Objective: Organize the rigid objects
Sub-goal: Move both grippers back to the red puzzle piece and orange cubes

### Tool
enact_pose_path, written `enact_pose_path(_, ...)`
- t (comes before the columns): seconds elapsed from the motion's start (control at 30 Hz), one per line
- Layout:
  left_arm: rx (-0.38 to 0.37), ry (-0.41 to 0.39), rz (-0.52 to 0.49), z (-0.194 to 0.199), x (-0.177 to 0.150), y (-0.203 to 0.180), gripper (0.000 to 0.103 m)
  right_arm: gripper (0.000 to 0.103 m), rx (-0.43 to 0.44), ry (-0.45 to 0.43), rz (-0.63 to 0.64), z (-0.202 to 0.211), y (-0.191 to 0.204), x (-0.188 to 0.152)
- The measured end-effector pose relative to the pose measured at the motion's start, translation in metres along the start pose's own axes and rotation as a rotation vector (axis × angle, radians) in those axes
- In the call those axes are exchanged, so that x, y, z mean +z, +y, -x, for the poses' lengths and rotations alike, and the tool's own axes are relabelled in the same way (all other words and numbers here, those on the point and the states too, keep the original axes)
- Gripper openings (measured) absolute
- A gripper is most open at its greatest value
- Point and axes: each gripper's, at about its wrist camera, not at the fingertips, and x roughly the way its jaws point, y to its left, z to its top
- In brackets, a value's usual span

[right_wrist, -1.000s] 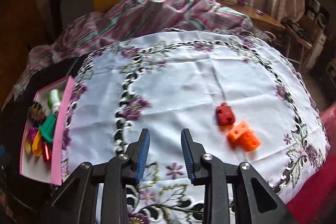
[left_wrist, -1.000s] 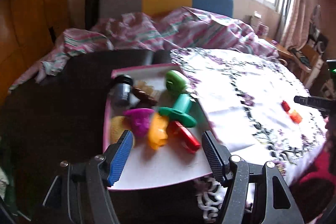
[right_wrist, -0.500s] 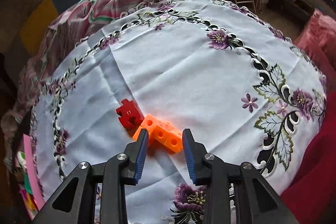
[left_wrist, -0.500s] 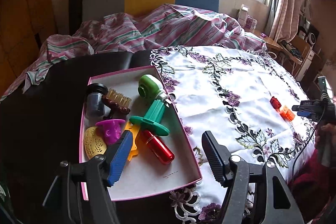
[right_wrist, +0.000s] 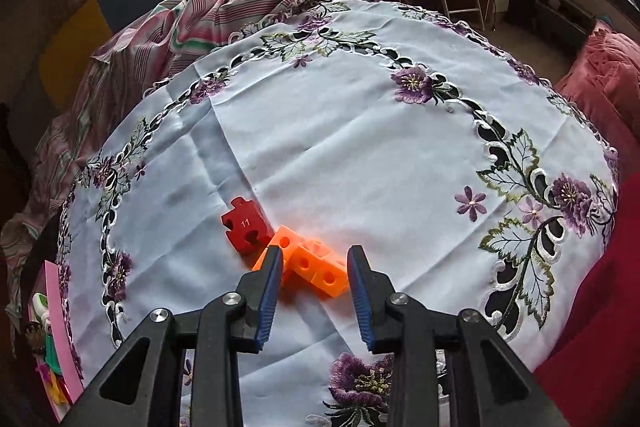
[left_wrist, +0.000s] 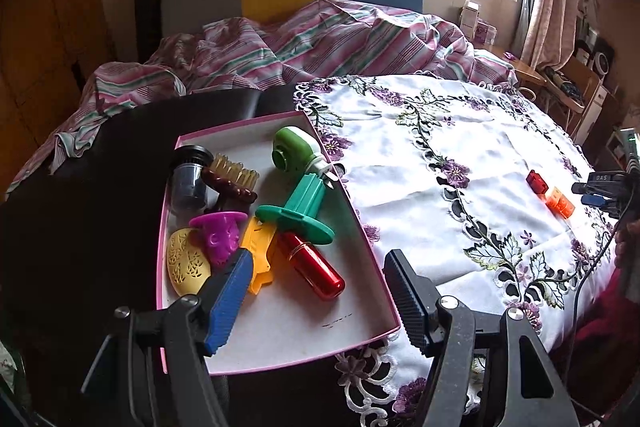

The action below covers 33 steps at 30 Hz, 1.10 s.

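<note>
Right gripper: held apart astride orange block, unclamped. Left gripper: held apart, empty, above pink tray.

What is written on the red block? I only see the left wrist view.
Observer: The red block shows a white 11 on top.
Operator: Is the right gripper holding the orange block?
Observer: No. The right gripper is open, with the orange block between its jaws.
</note>
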Motion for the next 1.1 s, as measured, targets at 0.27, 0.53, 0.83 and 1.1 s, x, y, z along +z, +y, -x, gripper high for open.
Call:
enact_pose_path(0.27,-0.016,0.011,-0.035,-0.006,0.004,-0.015,0.069,0.033,0.046,-0.051,0.008,0.011,0.004,0.001)
enact_pose_path(0.53,-0.089,0.071,-0.039,-0.021,0.003,-0.034,0.069,0.033,0.02,-0.028,-0.08,0.006,-0.015,0.004)
enact_pose_path(0.83,-0.212,0.1,-0.095,-0.036,0.023,-0.075,0.069,0.033,0.067,-0.042,-0.146,0.01,-0.025,0.005)
enact_pose_path(1.1,-0.33,0.196,-0.153,-0.089,0.047,-0.144,0.069,0.033,0.138,-0.013,-0.203,0.006,-0.034,0.007)
